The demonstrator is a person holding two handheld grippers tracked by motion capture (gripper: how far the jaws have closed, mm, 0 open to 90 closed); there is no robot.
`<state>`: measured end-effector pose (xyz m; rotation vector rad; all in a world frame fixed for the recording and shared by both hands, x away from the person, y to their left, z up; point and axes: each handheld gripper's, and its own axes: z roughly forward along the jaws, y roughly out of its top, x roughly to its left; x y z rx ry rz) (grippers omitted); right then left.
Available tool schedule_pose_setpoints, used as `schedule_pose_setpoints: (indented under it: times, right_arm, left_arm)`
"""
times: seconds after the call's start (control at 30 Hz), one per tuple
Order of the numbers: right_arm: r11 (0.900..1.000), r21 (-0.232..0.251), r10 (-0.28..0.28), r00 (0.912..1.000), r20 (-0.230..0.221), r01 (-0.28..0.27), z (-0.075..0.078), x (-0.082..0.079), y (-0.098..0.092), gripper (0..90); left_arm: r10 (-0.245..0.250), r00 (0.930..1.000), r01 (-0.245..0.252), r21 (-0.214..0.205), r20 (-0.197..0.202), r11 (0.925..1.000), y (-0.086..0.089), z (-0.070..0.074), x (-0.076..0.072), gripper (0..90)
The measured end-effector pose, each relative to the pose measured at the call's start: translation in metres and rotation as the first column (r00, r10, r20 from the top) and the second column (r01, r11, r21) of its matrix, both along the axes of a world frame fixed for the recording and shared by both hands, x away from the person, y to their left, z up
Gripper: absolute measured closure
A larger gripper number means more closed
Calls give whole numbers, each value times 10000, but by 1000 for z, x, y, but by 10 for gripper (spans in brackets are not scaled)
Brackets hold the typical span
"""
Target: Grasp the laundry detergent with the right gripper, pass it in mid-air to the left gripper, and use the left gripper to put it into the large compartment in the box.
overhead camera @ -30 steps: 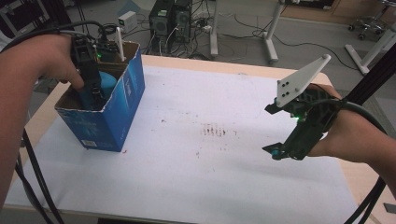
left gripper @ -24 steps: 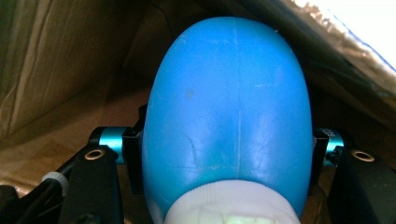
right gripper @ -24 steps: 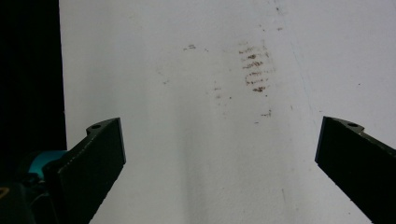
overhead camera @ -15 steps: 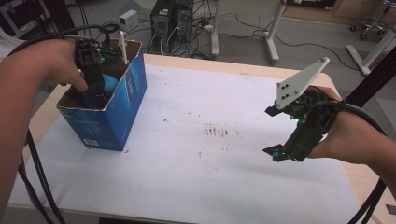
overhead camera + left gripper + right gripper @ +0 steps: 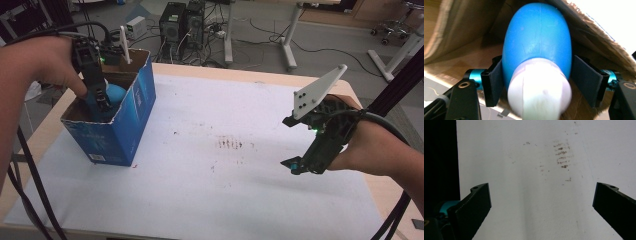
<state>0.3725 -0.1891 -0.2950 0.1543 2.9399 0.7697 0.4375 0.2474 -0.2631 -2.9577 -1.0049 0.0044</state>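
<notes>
Bulb (image 5: 537,37): blue rubber with a white neck, lying inside your blue box (image 5: 131,120).
Handling: probably light, squashy, slick; take it at the waist.
Left gripper (image 5: 536,82): jaws just opening around it, the right pad apart.
Right gripper (image 5: 541,202): wide, empty.

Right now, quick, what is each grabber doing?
Left gripper: jaws just opening around the blue and white bulb inside the blue box; grip uncertain.
Right gripper: open, holding nothing, over the white table.
</notes>
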Motion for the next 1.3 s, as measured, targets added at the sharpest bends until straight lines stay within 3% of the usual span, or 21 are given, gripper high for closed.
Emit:
schedule_pose_setpoints:
  times: [0.03,0.43,0.6,0.8,0.93,1.0,1.07,1.2,1.3]
  right_arm:
    - [10000,-30,-11,10000,-7,11,0,1,0,11]
    - [9999,-99,-28,10000,30,29,9,7,-5,10]
    - [9995,-303,-24,10000,52,25,16,12,-10,11]
    - [9990,-426,100,9999,52,-98,23,16,-17,10]
    - [9971,-753,147,9999,26,-144,26,21,-21,10]
    - [9939,-1085,192,9998,12,-189,28,24,-21,10]
    - [9916,-1280,201,9998,-33,-203,29,26,-21,10]
    - [9848,-1729,174,9998,-88,-186,31,31,-21,10]
    - [9813,-1912,198,9997,-135,-220,31,35,-22,10]
  left_arm:
    - [65,9999,-66,75,105,9999,0,3,0,224]
    - [26,9996,-34,276,276,9996,-6,40,-1,181]
    - [-411,9987,407,163,293,9990,-19,59,-9,161]
    - [-984,9939,982,69,492,9951,-37,69,-18,128]
    - [-1688,9845,1689,15,486,9856,-56,71,-27,102]
    - [-2224,9734,2232,-81,552,9747,-70,71,-32,102]
    - [-2353,9705,2362,-114,516,9716,-75,70,-34,101]
    - [-2961,9540,2976,-283,468,9543,-95,65,-39,72]
    - [-3205,9463,3219,-324,434,9462,-105,59,-37,51]
